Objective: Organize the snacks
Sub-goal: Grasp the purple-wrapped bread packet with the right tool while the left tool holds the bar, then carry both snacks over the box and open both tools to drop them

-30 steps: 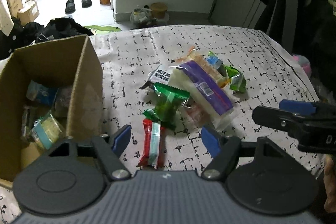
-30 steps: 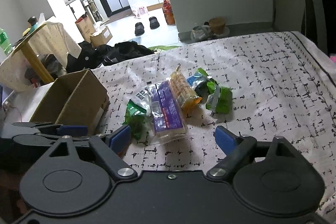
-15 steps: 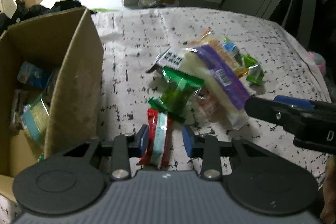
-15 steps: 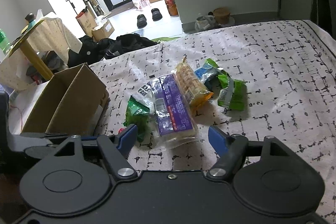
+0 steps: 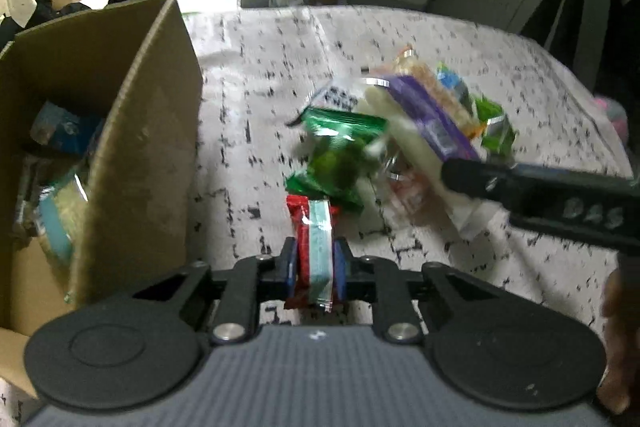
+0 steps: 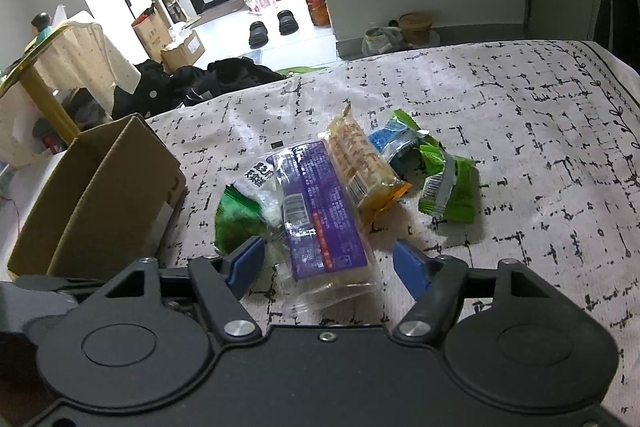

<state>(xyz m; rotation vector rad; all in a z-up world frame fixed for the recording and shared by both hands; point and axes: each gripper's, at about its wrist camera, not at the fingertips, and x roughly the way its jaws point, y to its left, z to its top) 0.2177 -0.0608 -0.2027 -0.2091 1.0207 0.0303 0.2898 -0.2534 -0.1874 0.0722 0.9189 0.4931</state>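
- On my right gripper's (image 5: 560,203) arm, blurred raised letters read roughly "DAS".
- The white packet (image 6: 260,175) bears black Chinese characters I cannot make out.
- The purple package's (image 6: 320,211) print is too small.

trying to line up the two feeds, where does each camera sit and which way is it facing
Left wrist: on the left gripper, looking forward over the red and teal snack bar it grips, cardboard box to its left; the right gripper crosses its right side.
Right wrist: on the open right gripper, facing the purple snack pack.
Shared: the box, the purple pack, the patterned cloth.
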